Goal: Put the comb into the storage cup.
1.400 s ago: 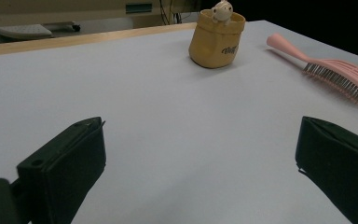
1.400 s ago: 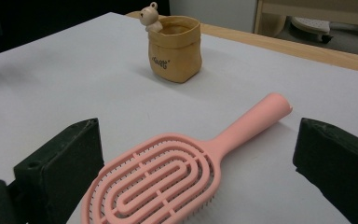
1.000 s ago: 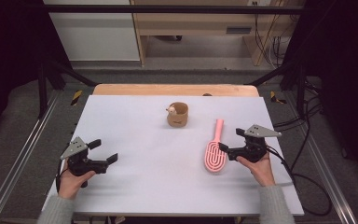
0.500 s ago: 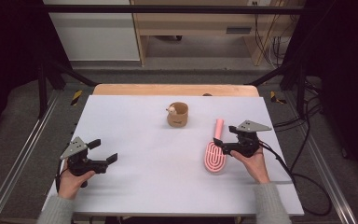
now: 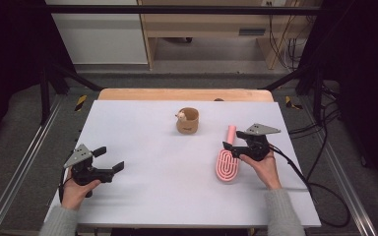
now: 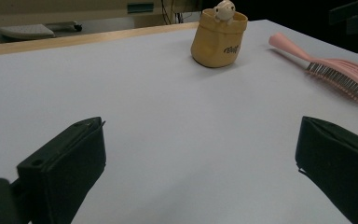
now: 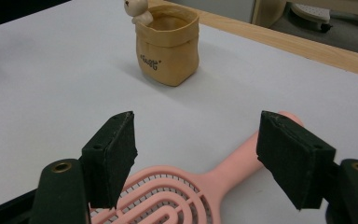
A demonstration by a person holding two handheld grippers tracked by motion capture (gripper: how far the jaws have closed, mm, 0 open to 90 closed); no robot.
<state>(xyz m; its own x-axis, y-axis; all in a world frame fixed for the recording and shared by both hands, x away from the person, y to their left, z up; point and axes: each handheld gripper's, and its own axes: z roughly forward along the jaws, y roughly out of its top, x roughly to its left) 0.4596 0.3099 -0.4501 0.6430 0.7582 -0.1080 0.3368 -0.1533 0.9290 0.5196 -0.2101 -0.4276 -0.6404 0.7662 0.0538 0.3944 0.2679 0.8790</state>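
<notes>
Spanning the scene, the white table [image 5: 142, 196] carries a pink hairbrush [image 5: 225, 164] at right, bristles down, handle toward the tan cup [image 5: 187, 121]. The right gripper [image 5: 232, 140] hovers over the brush neck, jaws part-open and just closing, gripping nothing. The left gripper [image 5: 109, 159] rests wide open, empty.

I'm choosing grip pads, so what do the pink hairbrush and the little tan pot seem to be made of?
The pink hairbrush looks like moulded plastic, matte and smooth, with open curved slots in its head. The tan pot is shaped like a rolled-top paper sack, but its stiff, even walls suggest ceramic or resin; the frames leave that open.
</notes>
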